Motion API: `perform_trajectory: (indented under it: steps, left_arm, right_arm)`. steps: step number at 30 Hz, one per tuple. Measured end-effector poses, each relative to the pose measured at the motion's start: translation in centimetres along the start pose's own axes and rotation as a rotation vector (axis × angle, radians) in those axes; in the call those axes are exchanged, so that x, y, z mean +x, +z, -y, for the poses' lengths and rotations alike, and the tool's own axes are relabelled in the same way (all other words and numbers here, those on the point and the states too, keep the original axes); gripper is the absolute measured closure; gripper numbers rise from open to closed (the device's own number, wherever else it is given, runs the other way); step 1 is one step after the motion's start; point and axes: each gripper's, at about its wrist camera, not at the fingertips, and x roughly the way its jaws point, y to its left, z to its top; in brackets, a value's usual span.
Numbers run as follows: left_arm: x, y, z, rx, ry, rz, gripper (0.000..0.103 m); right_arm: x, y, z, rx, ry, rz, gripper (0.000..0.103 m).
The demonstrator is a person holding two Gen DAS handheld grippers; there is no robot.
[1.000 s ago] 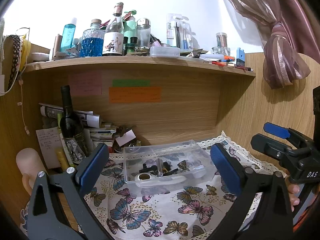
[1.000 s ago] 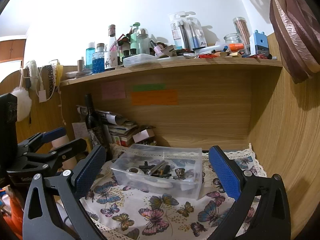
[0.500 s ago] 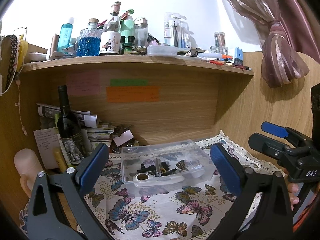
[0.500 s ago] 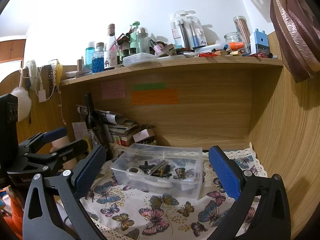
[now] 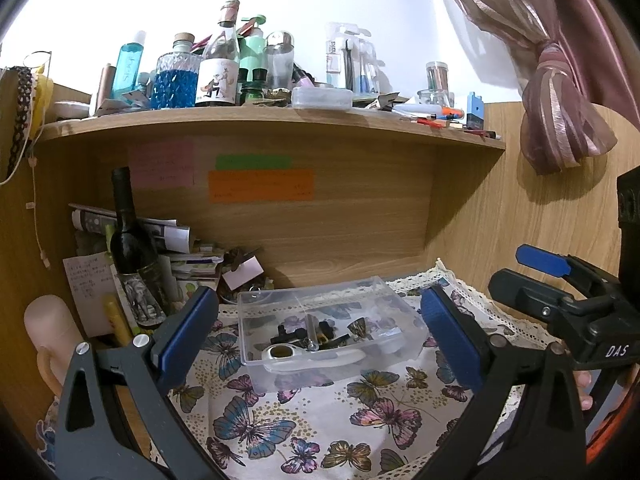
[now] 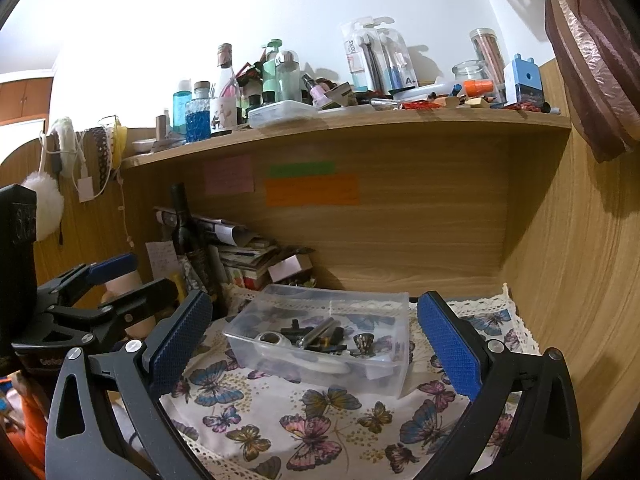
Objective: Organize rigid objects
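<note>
A clear plastic box [image 5: 400,316] sits on a butterfly-print cloth [image 5: 280,420] in a wooden desk nook. It holds small black parts [image 5: 316,332] and a white tool with a round end [image 5: 288,354]. The box also shows in the right wrist view [image 6: 384,368]. My left gripper [image 5: 320,336] is open and empty, in front of the box. My right gripper [image 6: 316,336] is open and empty too, in front of the box. Each gripper shows at the edge of the other's view, the right one [image 5: 568,300] and the left one [image 6: 92,304].
A dark wine bottle [image 5: 132,248], rolled papers and a stack of books [image 6: 248,256] crowd the nook's back left. A shelf [image 5: 280,116] above carries several bottles and jars. Wooden walls close in the back and right. A curtain [image 5: 560,92] hangs at the right.
The left wrist view has shifted slightly, so the box sits a little lower and left in it. Both grippers stay open and empty.
</note>
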Motion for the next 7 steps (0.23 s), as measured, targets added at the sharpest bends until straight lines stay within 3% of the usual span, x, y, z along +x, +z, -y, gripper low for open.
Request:
perform_trajectory:
  steps: [7]
  left_arm:
    - [0.46,-0.06,-0.71,-0.018,-0.005,-0.011,0.0]
  right_arm:
    - [0.25,-0.01,0.3,0.009,-0.001,-0.008,0.0]
